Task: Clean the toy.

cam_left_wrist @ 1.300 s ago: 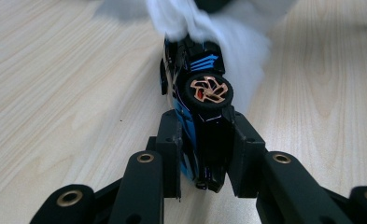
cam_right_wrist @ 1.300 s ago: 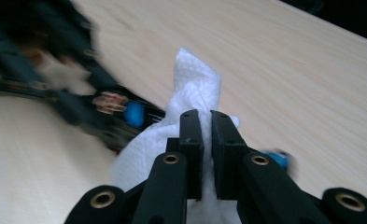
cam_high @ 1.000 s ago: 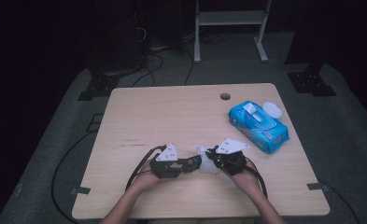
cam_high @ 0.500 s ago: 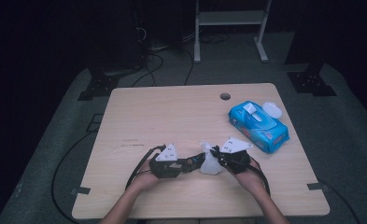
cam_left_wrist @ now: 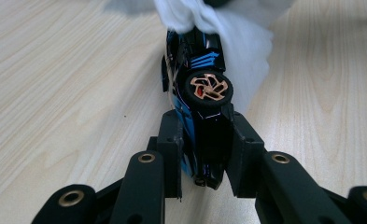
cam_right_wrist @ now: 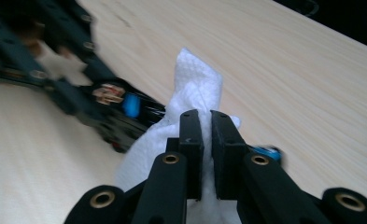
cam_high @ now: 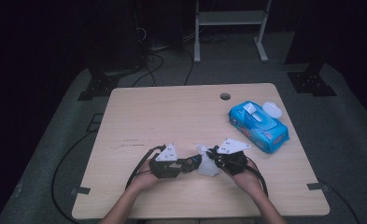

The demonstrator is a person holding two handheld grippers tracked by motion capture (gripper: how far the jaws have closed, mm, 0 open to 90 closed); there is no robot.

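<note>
The toy car (cam_left_wrist: 201,100) is clamped on its side in the left gripper (cam_left_wrist: 203,140), low over the near middle of the table (cam_high: 172,116), so one end is exposed. A white wipe (cam_right_wrist: 195,88) is pinched between the nearly closed jaws of the right gripper (cam_right_wrist: 207,135) and draped over that end, evidently for wiping. The wipes pack (cam_high: 259,126) lies well apart.

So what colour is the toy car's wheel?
Black tyre, coppery-orange spokes on the toy car; clearest in the left gripper view.

From above we look forward and down on the table (cam_high: 172,116); both gripper views sit close, sharing the wipe (cam_left_wrist: 246,32).
</note>
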